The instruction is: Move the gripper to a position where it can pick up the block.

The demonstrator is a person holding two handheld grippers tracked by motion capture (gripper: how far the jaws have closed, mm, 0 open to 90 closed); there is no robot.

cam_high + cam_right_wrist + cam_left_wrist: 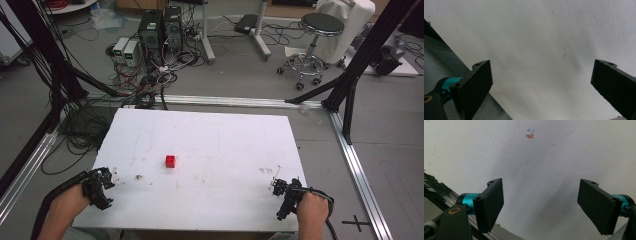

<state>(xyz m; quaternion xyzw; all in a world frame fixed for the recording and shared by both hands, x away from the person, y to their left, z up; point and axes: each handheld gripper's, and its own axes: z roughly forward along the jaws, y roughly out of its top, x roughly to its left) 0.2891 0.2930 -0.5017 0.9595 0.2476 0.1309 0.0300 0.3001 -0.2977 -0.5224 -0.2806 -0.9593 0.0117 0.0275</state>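
Note:
A small red cube (170, 161) sits alone near the middle of the white table (210, 135). My left gripper (106, 178) rests at the table's near left corner, well left of the cube. Its jaws stand wide apart in the left gripper view, nothing between the fingertips (489, 206). My right gripper (278, 187) is at the near right edge, far right of the cube. It is open too, its black pads (475, 86) spread over bare white board.
Small red and blue marks (530, 135) dot the board ahead of the left gripper. Aluminium rails (357, 170) frame the table. Beyond the far edge lie tangled cables (150, 80), computer boxes (160, 27) and a black stool (312, 45).

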